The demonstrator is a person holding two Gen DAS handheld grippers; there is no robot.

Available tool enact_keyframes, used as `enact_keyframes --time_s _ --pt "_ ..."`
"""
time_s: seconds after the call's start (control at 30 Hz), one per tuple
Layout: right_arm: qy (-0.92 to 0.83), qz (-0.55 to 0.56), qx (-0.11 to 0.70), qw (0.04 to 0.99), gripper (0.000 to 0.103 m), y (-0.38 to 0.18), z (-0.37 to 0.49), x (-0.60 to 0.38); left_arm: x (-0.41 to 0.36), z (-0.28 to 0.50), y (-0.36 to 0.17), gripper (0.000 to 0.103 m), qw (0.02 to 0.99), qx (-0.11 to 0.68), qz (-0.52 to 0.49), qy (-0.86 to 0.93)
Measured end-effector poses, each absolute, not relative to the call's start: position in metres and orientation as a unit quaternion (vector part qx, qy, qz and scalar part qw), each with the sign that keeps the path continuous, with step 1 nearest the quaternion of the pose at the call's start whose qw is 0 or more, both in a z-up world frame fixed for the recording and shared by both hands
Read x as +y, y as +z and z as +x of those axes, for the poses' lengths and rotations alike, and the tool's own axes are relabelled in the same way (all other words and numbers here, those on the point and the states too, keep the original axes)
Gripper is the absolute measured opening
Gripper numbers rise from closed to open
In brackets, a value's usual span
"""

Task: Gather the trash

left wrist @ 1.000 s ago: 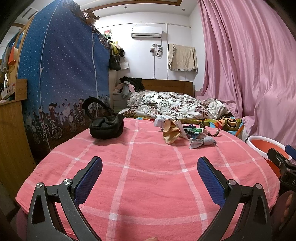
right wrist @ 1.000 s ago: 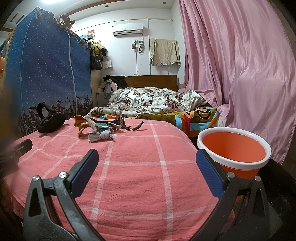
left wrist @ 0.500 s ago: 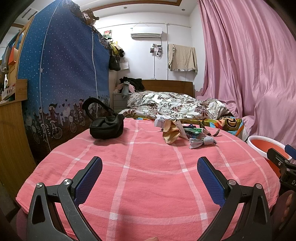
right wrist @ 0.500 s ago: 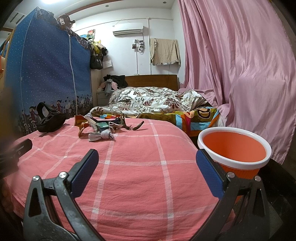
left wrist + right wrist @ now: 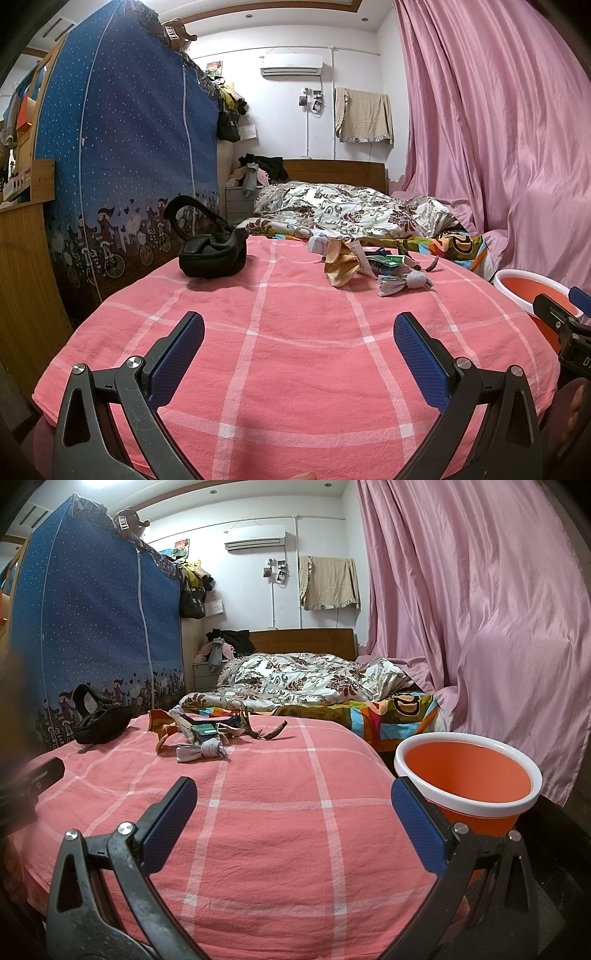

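A heap of trash, crumpled wrappers and paper scraps, lies at the far side of a round table with a pink checked cloth; it also shows in the right wrist view. An orange bin with a white rim stands at the table's right edge, partly seen in the left wrist view. My left gripper is open and empty above the near cloth. My right gripper is open and empty, its right finger close to the bin.
A black pouch with a strap lies on the table's far left. A blue fabric wardrobe stands to the left. A bed with a floral quilt is behind the table. Pink curtains hang on the right.
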State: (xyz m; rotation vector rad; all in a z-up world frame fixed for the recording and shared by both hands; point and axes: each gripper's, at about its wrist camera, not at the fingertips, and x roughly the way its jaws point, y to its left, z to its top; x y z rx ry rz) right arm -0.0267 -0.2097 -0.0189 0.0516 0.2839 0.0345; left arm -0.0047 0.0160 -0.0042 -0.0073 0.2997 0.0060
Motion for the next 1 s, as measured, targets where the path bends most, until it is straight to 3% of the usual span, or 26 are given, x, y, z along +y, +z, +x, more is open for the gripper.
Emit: enact_keyframes --time_s 1.0 --pt "0.021 0.026 0.132 0.991 0.103 -0.011 -0.0233 -0.2073 0.013 -0.0017 0.002 0.1 0.988 0.152 -0.002 0.009"
